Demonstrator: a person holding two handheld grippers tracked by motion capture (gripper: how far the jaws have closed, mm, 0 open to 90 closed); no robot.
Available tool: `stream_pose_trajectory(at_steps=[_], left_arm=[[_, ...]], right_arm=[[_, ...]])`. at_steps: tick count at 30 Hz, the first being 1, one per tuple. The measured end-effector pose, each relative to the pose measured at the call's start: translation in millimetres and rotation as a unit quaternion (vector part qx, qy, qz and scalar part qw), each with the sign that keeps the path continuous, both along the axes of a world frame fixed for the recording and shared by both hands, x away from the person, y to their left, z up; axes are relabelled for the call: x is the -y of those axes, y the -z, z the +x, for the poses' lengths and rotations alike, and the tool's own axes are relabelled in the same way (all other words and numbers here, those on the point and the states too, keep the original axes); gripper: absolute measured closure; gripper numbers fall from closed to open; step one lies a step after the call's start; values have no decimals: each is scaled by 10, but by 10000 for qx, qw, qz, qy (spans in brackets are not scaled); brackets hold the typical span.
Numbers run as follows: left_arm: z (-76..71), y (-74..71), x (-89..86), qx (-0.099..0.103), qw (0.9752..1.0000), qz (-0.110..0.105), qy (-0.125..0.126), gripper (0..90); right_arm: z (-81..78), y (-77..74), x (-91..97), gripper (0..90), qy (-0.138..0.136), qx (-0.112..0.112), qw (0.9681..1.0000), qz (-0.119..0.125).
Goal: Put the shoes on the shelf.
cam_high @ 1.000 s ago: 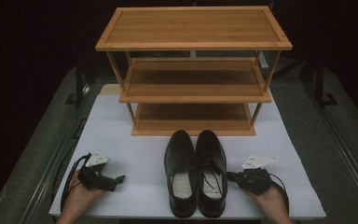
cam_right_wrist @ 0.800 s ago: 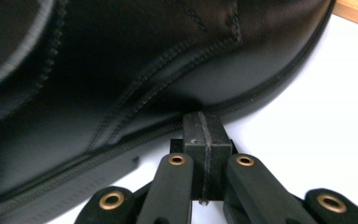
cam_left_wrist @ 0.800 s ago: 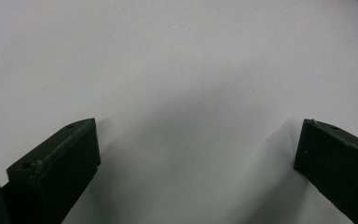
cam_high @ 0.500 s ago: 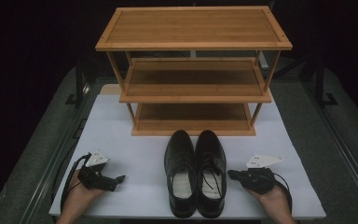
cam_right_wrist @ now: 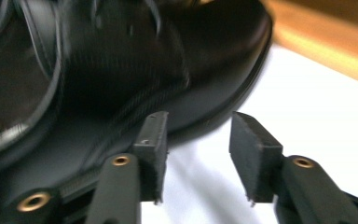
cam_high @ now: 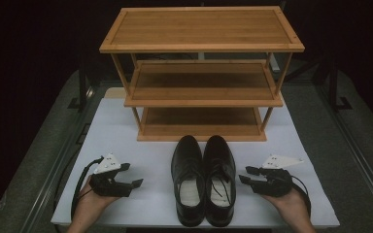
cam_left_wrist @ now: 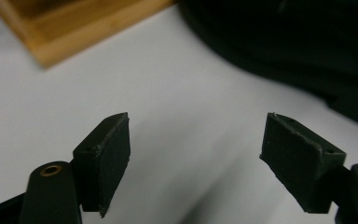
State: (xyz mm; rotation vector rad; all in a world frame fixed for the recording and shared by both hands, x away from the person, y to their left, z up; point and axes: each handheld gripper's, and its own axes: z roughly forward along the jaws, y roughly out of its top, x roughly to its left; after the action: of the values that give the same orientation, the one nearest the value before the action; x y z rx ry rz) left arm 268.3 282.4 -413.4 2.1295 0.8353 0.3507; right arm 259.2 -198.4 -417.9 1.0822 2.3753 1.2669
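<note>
Two black shoes point(cam_high: 204, 179) between two open-jawed grippers point(cam_high: 135, 175) point(cam_high: 245, 174)

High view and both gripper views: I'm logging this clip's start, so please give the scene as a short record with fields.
surface: white mat on a dark table
rack: three-tier wooden shoe rack at the mat's far side, all shelves bare
shoes: pair of black lace-up shoes side by side in front of the rack, toes toward it
left gripper: open, holding nothing, left of the shoes
right gripper: open, holding nothing, close beside the right-hand shoe
hands: one on each gripper, at the mat's near edge
</note>
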Motion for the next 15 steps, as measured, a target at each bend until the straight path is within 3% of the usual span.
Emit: stream_pose_trajectory(at_steps=[2, 3, 4, 5, 7, 12, 15], left_arm=[[-30, -67, 78, 160, 9998, -65, 90, 282], [-39, -130, 143, 167, 9996, -206, 76, 325], [-39, -130, 143, 167, 9996, -206, 76, 336], [-39, -185, 197, 130, 9990, -405, 97, 371], [-38, -238, 257, 97, 9986, -506, 134, 429], [-39, -373, 440, 21, 9978, -629, 200, 478], [-29, -475, 628, 35, 9969, -694, 370, 497]], right_arm=[[-6, -27, -7, 528, 68, 49, 10000, 10], [-20, -79, -32, 555, 147, 99, 9998, -77], [-20, -79, -32, 555, 147, 99, 9998, -77], [-21, -116, -39, 571, 73, 125, 9999, -40], [-18, -159, -46, 598, 22, 107, 9999, 20], [-35, -259, -99, 619, -116, 95, 9997, 201], [-37, -331, -170, 619, -225, 77, 9992, 320]])
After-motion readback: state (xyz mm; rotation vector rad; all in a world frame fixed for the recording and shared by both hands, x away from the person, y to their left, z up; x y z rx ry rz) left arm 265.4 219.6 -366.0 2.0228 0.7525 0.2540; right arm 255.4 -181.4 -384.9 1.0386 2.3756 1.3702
